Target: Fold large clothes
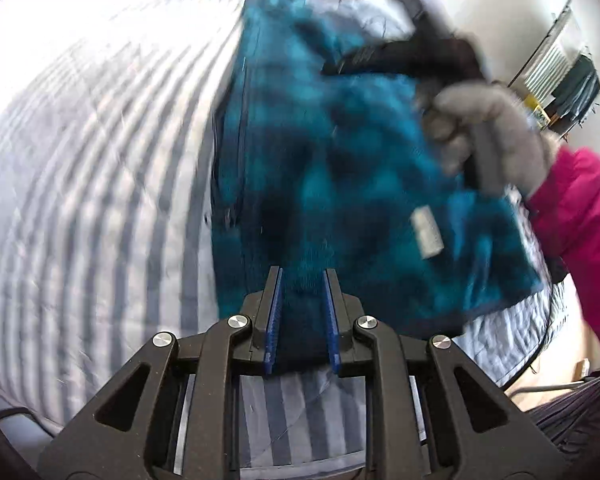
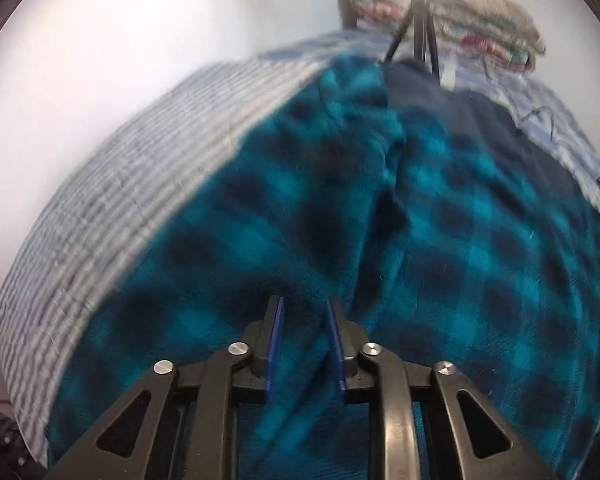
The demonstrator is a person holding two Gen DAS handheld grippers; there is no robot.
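A teal and dark-blue checked fleece garment (image 1: 340, 184) lies spread on the striped bed cover (image 1: 100, 160), with a white label (image 1: 426, 232) near its right edge. My left gripper (image 1: 302, 280) hovers over the garment's near hem. Its blue pads stand a little apart, with fleece showing in the gap but not pinched. In the right wrist view the same garment (image 2: 480, 260) fills the frame, with a raised fold down the middle and dark navy lining (image 2: 480, 128) at the far end. My right gripper (image 2: 303, 306) sits low over the fleece, with its pads slightly apart and nothing clamped.
A grey-gloved hand (image 1: 488, 136) with a pink sleeve (image 1: 580, 220) holds the other gripper over the garment's far right. A tripod (image 2: 420, 20) and a pile of folded blankets (image 2: 488, 20) stand at the bed's head. The striped cover (image 2: 100, 220) ends at a white wall on the left.
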